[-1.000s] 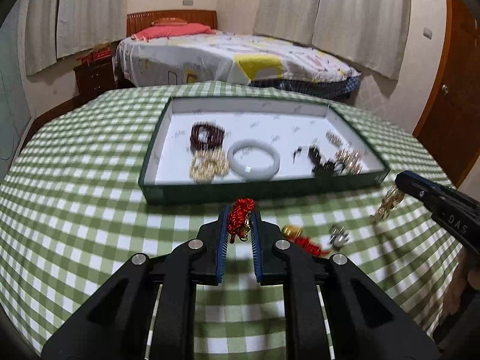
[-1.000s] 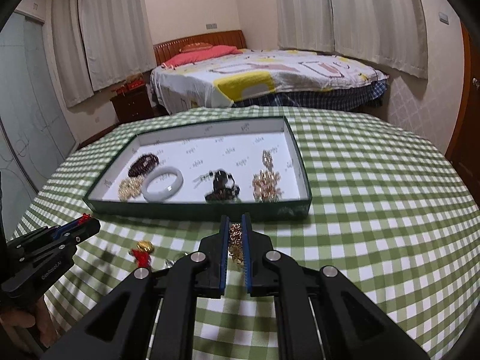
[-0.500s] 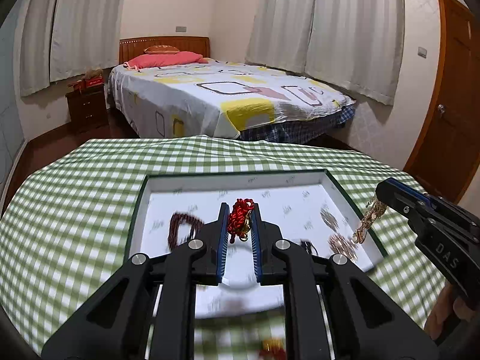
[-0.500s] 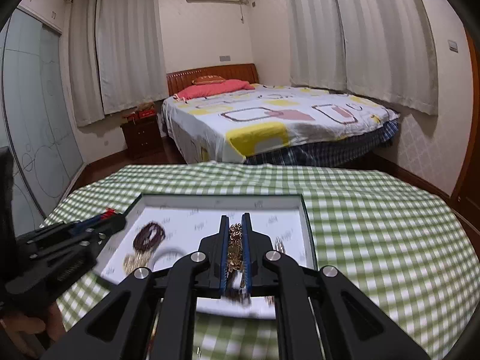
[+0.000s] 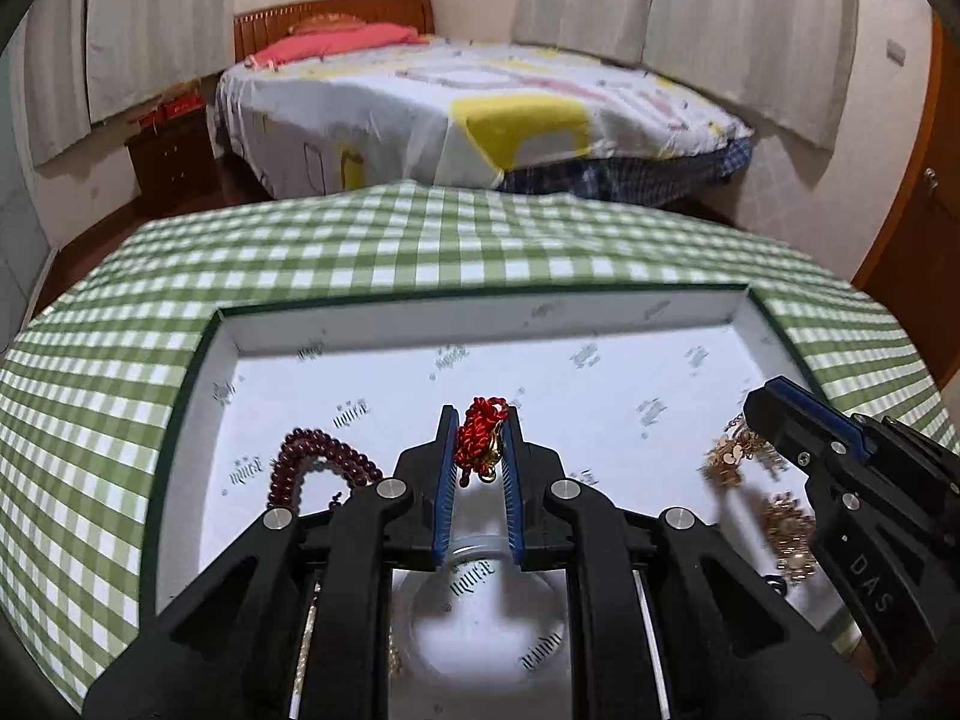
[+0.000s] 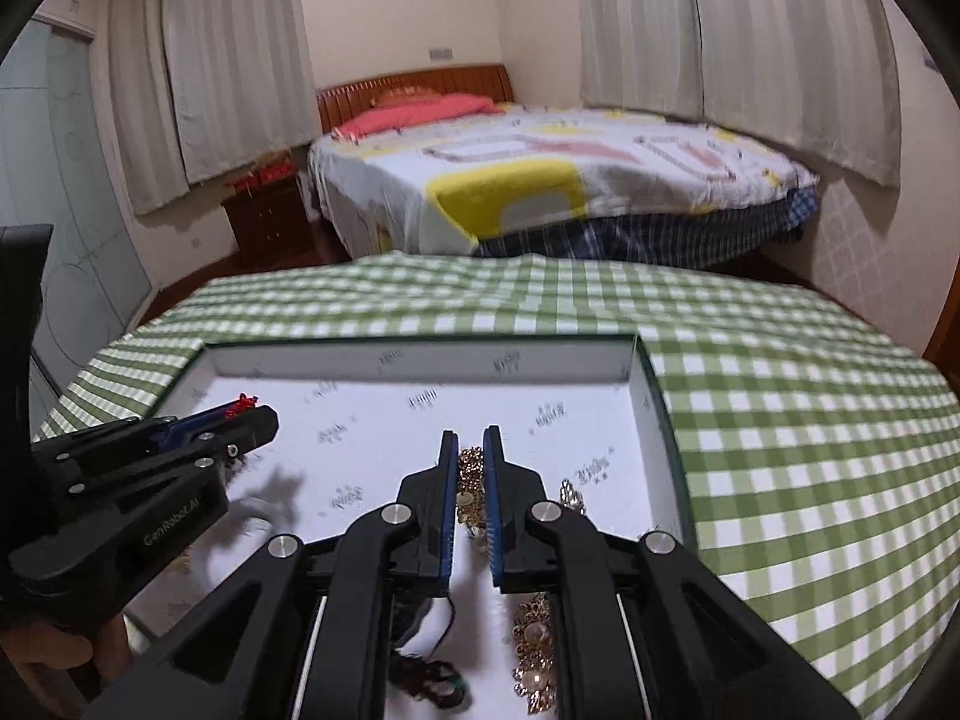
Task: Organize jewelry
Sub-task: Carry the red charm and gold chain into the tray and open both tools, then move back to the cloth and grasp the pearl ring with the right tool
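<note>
My left gripper (image 5: 478,420) is shut on a red knotted cord ornament (image 5: 478,435) with a gold charm, held over the white-lined green tray (image 5: 480,324). My right gripper (image 6: 470,441) is shut on a gold chain piece (image 6: 470,474) over the tray's right part (image 6: 651,384). In the tray lie a dark red bead bracelet (image 5: 312,465), a pale bangle (image 5: 480,546) under my left fingers, gold pieces (image 5: 786,531) and a dark bracelet (image 6: 429,678). The right gripper also shows in the left wrist view (image 5: 774,405), the left one in the right wrist view (image 6: 258,417).
The tray sits on a round table with a green checked cloth (image 5: 96,420). Behind the table stands a bed (image 5: 480,108), a wooden nightstand (image 5: 171,156) at its left, curtains along the walls and a wooden door (image 5: 918,228) at right.
Both grippers have moved forward from the table's front edge to above the tray's inside, still holding their pieces. The loose items on the cloth have dropped out of view.
</note>
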{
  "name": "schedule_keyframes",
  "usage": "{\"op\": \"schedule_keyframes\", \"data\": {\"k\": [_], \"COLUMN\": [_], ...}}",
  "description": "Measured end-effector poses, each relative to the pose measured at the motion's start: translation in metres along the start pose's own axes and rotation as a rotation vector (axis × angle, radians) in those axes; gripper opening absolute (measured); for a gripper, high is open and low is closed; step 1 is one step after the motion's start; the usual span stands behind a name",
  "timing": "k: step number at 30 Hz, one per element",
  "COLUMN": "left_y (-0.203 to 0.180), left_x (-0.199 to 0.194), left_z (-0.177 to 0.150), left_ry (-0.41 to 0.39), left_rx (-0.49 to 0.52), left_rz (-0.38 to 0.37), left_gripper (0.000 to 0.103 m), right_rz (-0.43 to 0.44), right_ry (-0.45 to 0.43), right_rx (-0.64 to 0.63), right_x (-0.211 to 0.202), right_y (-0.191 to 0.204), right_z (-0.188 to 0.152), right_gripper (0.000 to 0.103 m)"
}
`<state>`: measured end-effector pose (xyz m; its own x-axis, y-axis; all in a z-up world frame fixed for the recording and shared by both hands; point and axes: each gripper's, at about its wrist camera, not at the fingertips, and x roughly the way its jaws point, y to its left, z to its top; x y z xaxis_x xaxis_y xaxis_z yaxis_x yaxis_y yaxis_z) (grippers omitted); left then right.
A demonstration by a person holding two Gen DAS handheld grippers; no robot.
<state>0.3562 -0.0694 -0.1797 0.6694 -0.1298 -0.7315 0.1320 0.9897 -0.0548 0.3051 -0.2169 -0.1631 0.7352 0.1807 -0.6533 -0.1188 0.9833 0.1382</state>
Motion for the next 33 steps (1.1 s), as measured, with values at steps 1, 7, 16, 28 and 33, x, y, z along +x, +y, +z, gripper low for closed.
{"op": "schedule_keyframes", "data": {"k": [1, 7, 16, 28, 33], "left_y": [0.001, -0.001, -0.001, 0.002, 0.002], "left_x": [0.004, 0.012, 0.017, -0.005, -0.030], "left_z": [0.000, -0.002, 0.001, -0.001, -0.004], "left_ry": [0.016, 0.066, 0.081, 0.013, -0.048], "left_rx": [-0.002, -0.002, -0.006, -0.025, -0.019], "left_rz": [0.000, 0.007, 0.004, -0.006, -0.001], "left_gripper": [0.014, 0.015, 0.017, 0.048, 0.052], "right_rz": [-0.003, -0.015, -0.018, -0.026, -0.026], "right_ry": [0.009, 0.061, 0.061, 0.016, -0.020], "right_rx": [-0.001, 0.009, 0.027, 0.025, 0.023], "right_x": [0.002, 0.013, 0.012, -0.007, -0.027], "right_y": [-0.001, -0.006, -0.011, -0.011, -0.005], "right_z": [0.000, -0.003, -0.003, -0.003, -0.004], "right_gripper": [0.009, 0.009, 0.021, 0.025, 0.025]}}
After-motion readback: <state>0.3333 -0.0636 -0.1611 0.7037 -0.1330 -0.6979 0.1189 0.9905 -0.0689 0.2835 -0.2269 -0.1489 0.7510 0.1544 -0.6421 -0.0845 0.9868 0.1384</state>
